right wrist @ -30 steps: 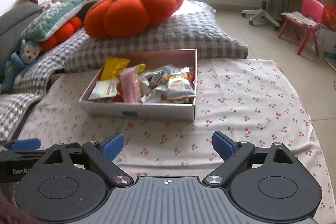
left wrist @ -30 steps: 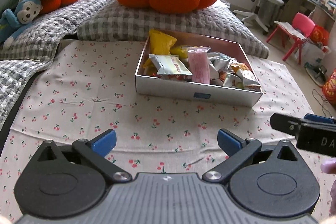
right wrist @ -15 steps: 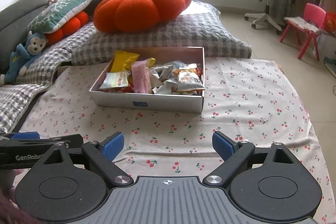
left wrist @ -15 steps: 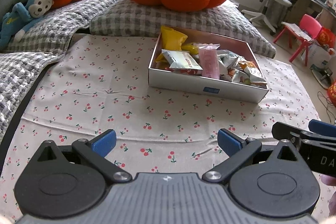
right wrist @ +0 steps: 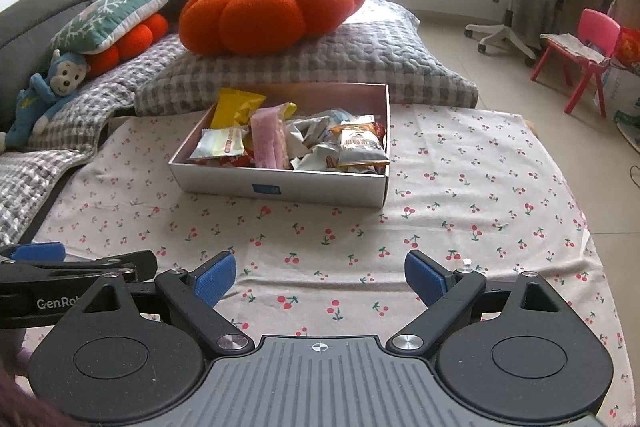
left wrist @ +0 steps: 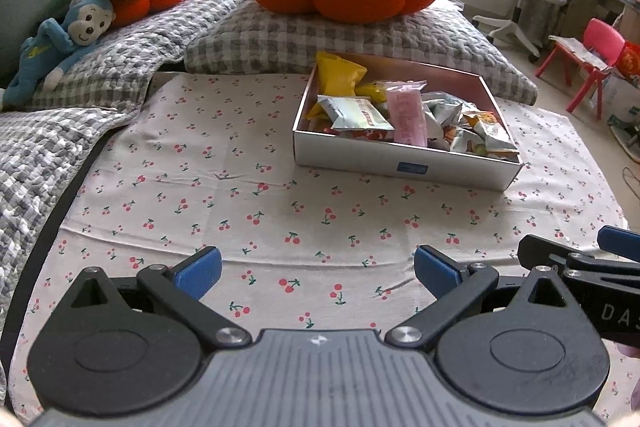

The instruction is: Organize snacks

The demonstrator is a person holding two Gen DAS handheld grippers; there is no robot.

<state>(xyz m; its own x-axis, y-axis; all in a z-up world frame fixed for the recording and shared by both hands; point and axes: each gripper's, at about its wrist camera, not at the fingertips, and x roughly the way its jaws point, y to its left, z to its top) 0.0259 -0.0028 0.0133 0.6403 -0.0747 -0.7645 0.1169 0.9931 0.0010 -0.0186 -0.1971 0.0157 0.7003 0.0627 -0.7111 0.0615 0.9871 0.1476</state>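
Fingers (left wrist: 198, 267) spread; bare cherry cloth (left wrist: 240, 163) fronts snack box (left wrist: 404, 163).

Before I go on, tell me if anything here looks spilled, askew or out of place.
Nothing has spilled: every snack sits inside the box, none on the cherry-print cloth. Inside they lie jumbled, and the pink packet rests slanted over others. Both the left gripper and right gripper are open and empty.

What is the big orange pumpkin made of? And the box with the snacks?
The pumpkin looks like a soft cushion of fuzzy plush fabric, its surface matte and nubbly. The snack box seems to be stiff cardboard with a smooth, pale silvery finish; its thin straight walls and sharp corners suggest that.
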